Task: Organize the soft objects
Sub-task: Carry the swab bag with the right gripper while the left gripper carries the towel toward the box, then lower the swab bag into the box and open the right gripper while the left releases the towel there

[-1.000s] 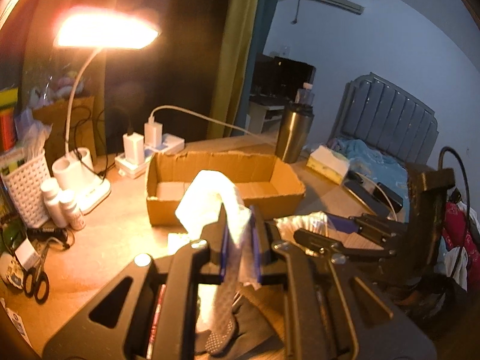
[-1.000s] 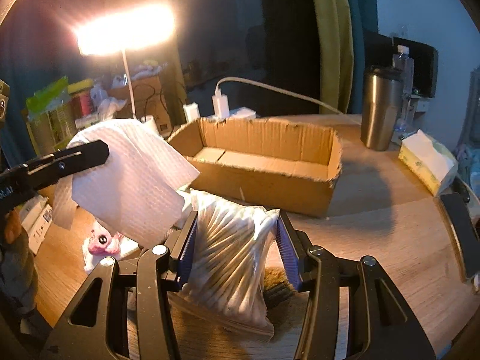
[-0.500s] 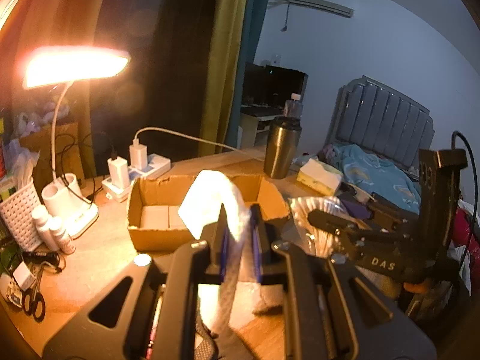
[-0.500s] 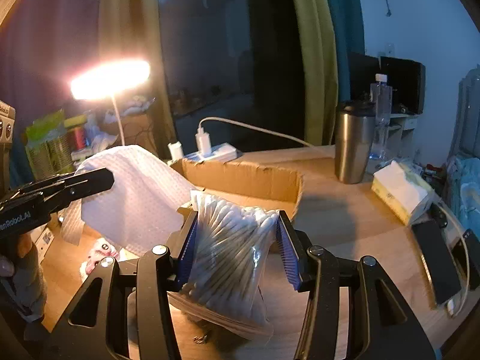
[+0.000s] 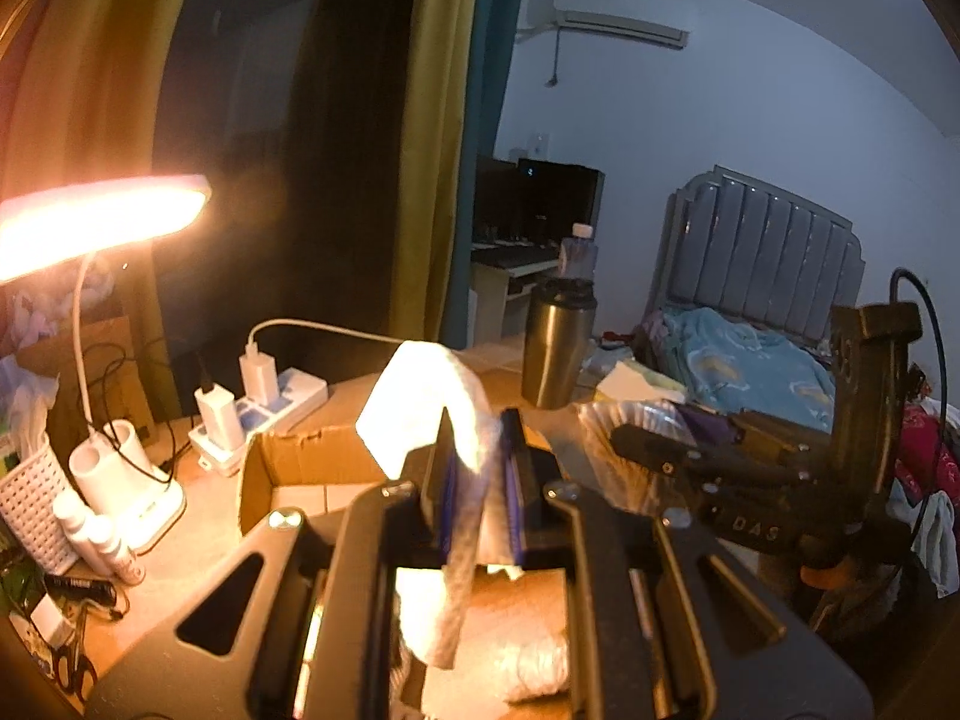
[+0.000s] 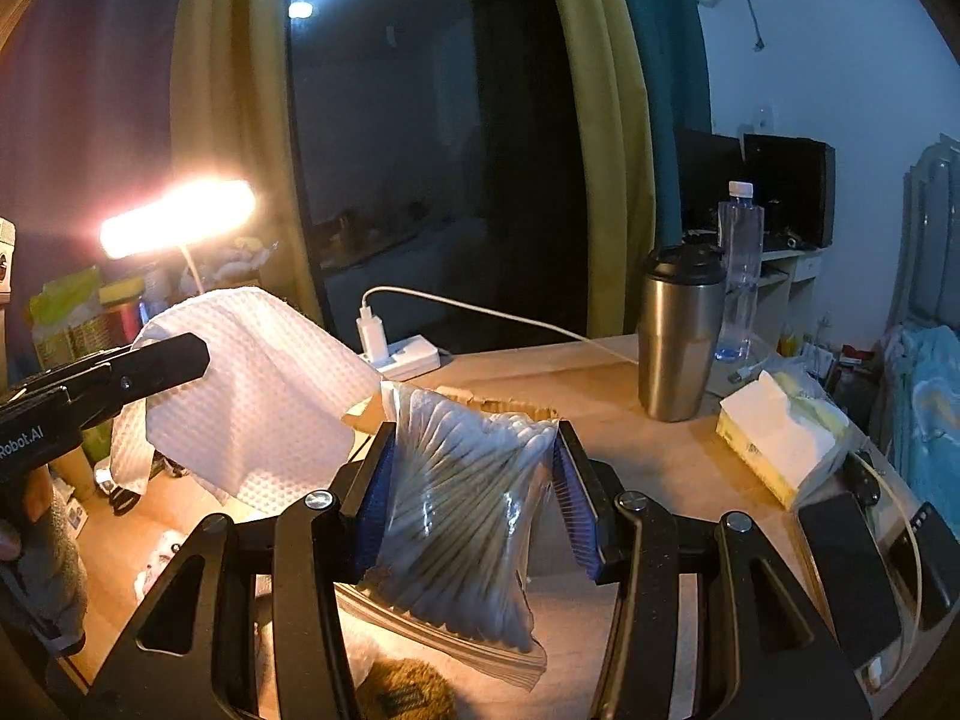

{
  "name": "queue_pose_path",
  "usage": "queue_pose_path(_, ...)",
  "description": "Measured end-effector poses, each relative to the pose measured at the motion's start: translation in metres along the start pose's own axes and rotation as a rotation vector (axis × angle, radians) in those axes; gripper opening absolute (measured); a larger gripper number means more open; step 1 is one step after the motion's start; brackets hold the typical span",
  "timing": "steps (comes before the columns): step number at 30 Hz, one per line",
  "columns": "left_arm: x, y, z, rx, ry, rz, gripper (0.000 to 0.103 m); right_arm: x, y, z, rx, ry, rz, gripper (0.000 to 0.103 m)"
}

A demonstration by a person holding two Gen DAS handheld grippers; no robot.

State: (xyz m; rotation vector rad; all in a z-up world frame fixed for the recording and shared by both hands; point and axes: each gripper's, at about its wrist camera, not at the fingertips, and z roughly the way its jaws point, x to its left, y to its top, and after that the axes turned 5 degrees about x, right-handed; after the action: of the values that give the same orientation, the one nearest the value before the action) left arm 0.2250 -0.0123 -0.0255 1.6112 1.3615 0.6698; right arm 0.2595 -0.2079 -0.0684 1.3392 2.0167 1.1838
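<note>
Cloth, white and waffle-textured (image 5: 420, 414), is pinched between the nearly closed jaws of the left gripper (image 5: 477, 480), one end arching above the pads and the other hanging below them. Seen from the right wrist camera, that gripper (image 6: 150, 369) and its cloth (image 6: 252, 396) are held left of the cardboard box (image 6: 480, 405). To the right of them, the right gripper (image 6: 471, 480) is set at a middling width, its blue pads pressed against both sides of a clear bag of cotton swabs (image 6: 462, 516), which is carried in front of the box.

Left of the box (image 5: 300, 468) a lit desk lamp (image 5: 102, 216) and a white basket (image 5: 30, 510) are found; behind it, a power strip with chargers (image 5: 258, 408). Right of the box, a steel tumbler (image 6: 681, 333), a water bottle (image 6: 739, 276) and a tissue pack (image 6: 780, 432) are set on the wooden table (image 6: 660, 456). The box is largely hidden by the held items in both views.

Compared with a second earlier, both grippers have been raised: the box is seen lower in each view and more of the curtain and wall is shown. Both grips are unchanged.
</note>
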Motion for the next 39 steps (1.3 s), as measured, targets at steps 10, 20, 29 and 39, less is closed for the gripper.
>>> queue_pose_path(10, 0.011, 0.01, 0.038, -0.028, 0.005, -0.023, 0.013, -0.009, 0.017, 0.023, -0.01, -0.003, -0.006, 0.052)
queue_pose_path(20, 0.014, -0.001, 0.081, -0.034, 0.002, -0.005, 0.013, -0.016, 0.025, 0.055, -0.012, -0.003, -0.003, 0.052)
queue_pose_path(29, 0.023, -0.017, 0.126, 0.076, -0.007, -0.054, 0.013, -0.021, 0.018, 0.093, 0.047, 0.015, 0.001, 0.052)
queue_pose_path(39, 0.031, -0.035, 0.165, 0.298, -0.003, -0.093, 0.015, -0.018, 0.008, 0.122, 0.113, 0.031, -0.005, 0.052)
